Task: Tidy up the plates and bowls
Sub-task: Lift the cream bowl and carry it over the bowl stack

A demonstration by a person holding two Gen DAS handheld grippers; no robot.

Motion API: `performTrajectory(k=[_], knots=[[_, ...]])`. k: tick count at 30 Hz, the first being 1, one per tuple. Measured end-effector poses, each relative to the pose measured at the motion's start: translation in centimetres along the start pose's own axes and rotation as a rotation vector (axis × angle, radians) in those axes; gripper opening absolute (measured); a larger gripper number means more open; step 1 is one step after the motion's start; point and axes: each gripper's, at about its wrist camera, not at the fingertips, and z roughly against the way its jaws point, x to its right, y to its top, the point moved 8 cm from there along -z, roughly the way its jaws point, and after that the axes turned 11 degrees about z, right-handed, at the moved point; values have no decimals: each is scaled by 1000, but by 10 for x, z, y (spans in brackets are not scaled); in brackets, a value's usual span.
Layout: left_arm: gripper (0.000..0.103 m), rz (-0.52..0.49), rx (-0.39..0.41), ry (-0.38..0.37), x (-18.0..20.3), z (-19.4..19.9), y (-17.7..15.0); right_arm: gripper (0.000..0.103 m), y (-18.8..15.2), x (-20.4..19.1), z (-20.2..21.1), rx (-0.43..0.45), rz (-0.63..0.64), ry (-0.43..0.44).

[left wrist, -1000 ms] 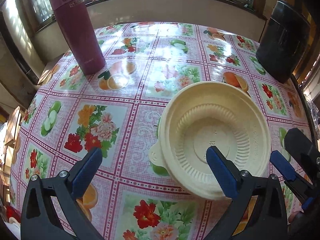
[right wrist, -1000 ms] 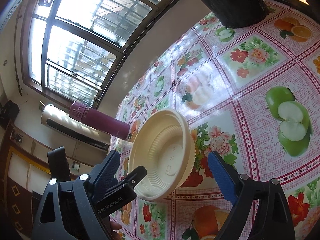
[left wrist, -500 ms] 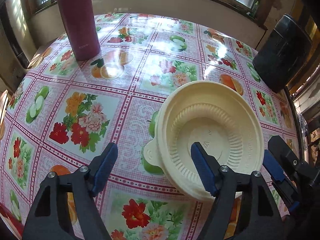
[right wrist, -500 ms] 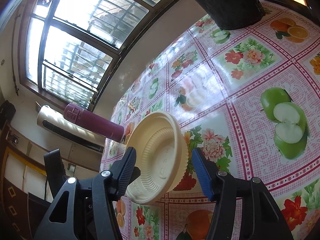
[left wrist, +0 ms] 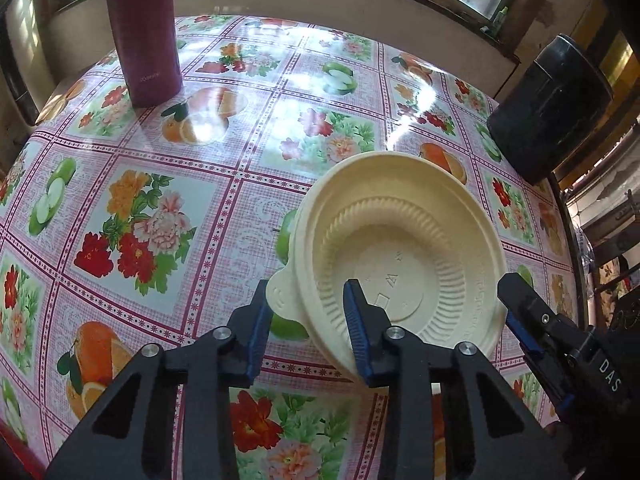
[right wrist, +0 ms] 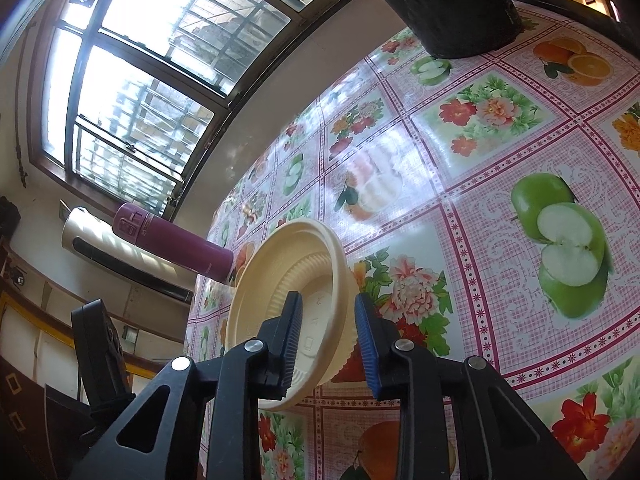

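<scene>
A cream plastic bowl (left wrist: pixel 400 240) with a small tab on its rim sits on the flowered tablecloth (left wrist: pixel 168 168); its rim looks doubled, as if two are nested. My left gripper (left wrist: pixel 306 332) straddles the near rim beside the tab, one finger outside and one inside. Its jaws are closing, with the rim between them. My right gripper (right wrist: pixel 328 336) straddles the opposite wall of the bowl (right wrist: pixel 280 264) the same way. Its jaws are closing too, the pads near the ribbed wall.
A maroon flask (left wrist: pixel 144 28) stands at the far left of the table. A black cylindrical container (left wrist: pixel 548 108) stands at the far right, near the table edge. Windows run behind the table. The cloth to the left of the bowl is bare.
Both grippers' jaws have narrowed from wide open to a small gap around the bowl's rim. The left gripper has tipped further downward. The bowl has stayed where it was.
</scene>
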Motion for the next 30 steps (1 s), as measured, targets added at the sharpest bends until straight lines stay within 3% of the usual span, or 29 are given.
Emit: performTrajectory(k=[8,18,30], knots=[[27,-2,-16,-33,1,3,-3,11,-3,5,-1,-8,-3,-26],[27,-19,-19,-36,-4,13,-13,11,-14,1,4,-29,0,-33],[27,-70,-10,-31,-21,41,-54,11,-52,-13,38,-60,31,-40]])
